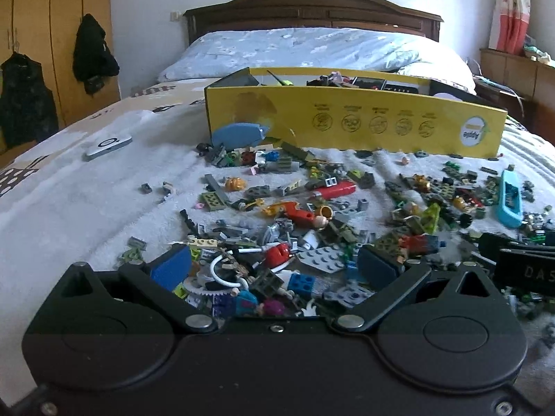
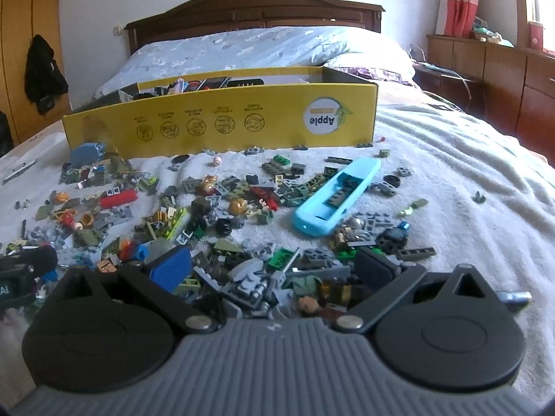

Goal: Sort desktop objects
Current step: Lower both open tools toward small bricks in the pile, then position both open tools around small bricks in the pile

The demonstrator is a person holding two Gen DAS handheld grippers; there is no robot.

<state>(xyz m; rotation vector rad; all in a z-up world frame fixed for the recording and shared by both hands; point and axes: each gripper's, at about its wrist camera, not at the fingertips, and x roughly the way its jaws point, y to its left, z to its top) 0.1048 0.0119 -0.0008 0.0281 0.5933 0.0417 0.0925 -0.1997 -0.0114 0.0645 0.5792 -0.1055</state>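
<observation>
A heap of small toy bricks and figure parts (image 1: 295, 215) lies on a white blanket; it also shows in the right wrist view (image 2: 215, 215). A yellow cardboard box (image 1: 353, 121) stands behind it, also in the right wrist view (image 2: 222, 124). A light blue silicone case (image 2: 333, 194) lies in the pile, at the right in the left wrist view (image 1: 509, 196). My left gripper (image 1: 275, 265) is open, low over bricks near a red piece (image 1: 277, 254). My right gripper (image 2: 274, 265) is open over grey bricks (image 2: 249, 277). Neither holds anything.
A white flat device (image 1: 107, 145) lies on the blanket at the left. A blue shell-shaped piece (image 1: 239, 131) leans on the box. Pillows and a wooden headboard (image 1: 312, 14) are behind. A wooden cabinet (image 2: 503, 79) stands right of the bed. The other gripper shows at the edge (image 1: 520, 263).
</observation>
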